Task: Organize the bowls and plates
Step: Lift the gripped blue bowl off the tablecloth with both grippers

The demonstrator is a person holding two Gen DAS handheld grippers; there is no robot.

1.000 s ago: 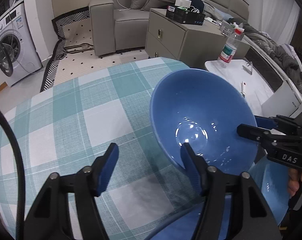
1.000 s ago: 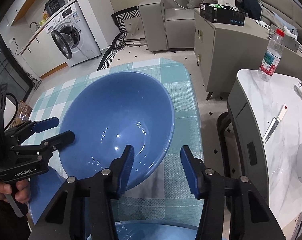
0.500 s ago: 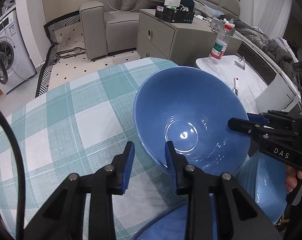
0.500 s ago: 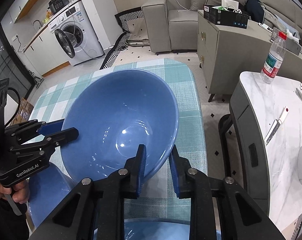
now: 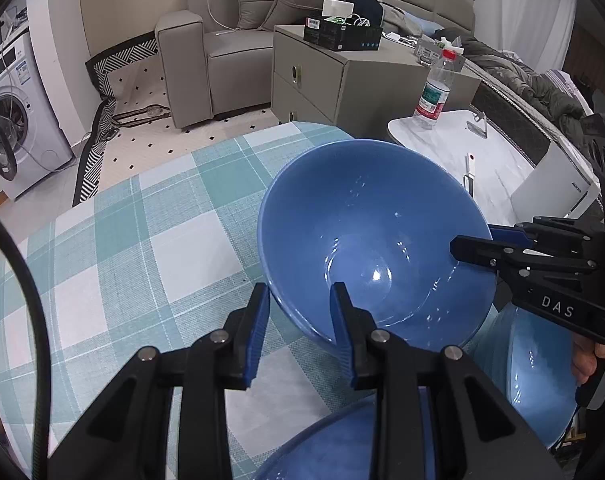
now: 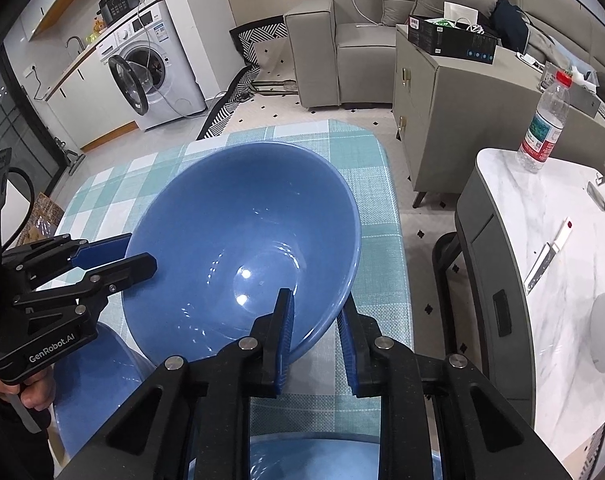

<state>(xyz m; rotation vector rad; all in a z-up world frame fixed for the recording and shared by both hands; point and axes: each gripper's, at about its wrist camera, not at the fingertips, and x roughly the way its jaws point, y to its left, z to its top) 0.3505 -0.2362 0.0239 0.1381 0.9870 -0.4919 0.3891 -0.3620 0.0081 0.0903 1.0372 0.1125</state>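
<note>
A large blue bowl is held over the teal checked tablecloth. My left gripper is shut on the bowl's near-left rim, one finger inside and one outside. My right gripper is shut on the rim at the opposite side. Each wrist view also shows the other gripper on the rim: the right gripper and the left gripper. A smaller blue bowl sits partly under the large one. Another blue dish lies at the near edge.
A white marble side table stands to the right with a water bottle and a knife. Behind the table are a grey cabinet, a grey sofa and a washing machine. A person's hand holds the left gripper.
Both grippers have closed from wide open onto the large bowl's rim. The bowl has shifted slightly and now stands a little more tilted.
</note>
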